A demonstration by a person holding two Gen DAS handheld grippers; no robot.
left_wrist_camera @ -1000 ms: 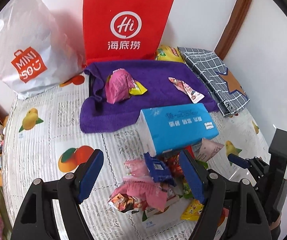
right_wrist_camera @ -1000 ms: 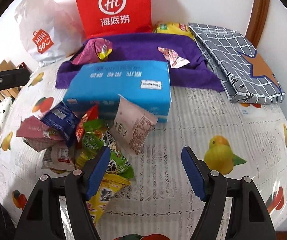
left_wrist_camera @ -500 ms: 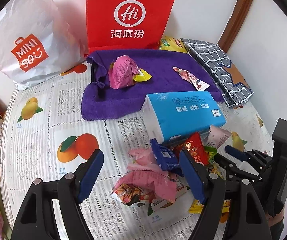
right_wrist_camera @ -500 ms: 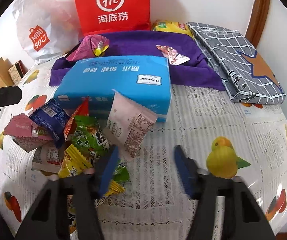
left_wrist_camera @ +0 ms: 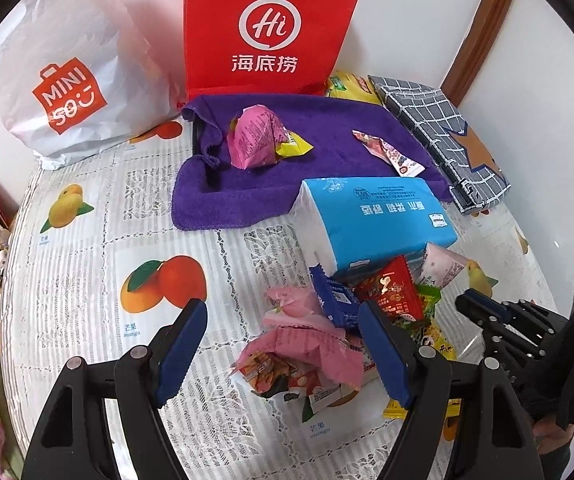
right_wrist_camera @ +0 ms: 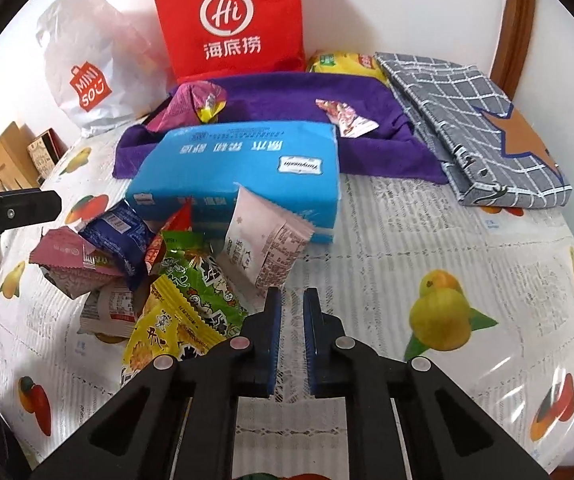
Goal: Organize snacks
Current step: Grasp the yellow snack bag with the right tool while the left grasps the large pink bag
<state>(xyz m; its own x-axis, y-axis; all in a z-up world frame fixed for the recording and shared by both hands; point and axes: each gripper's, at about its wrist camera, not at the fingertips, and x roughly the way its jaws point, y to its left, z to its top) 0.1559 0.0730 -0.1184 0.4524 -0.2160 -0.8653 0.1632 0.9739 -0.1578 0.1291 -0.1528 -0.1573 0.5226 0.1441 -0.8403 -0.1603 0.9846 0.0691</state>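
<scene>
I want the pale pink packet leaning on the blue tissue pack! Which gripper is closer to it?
Right. The right gripper sits shut just below the pale pink packet; the left gripper hangs open over the pink wrappers further left.

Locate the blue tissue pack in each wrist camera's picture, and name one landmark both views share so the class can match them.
Left wrist view: the blue tissue pack sits right of centre, just in front of the purple towel.
Right wrist view: the blue tissue pack lies near the centre, above the snack pile.
Shared landmark: the red Hi bag stands against the wall behind the towel in both.
</scene>
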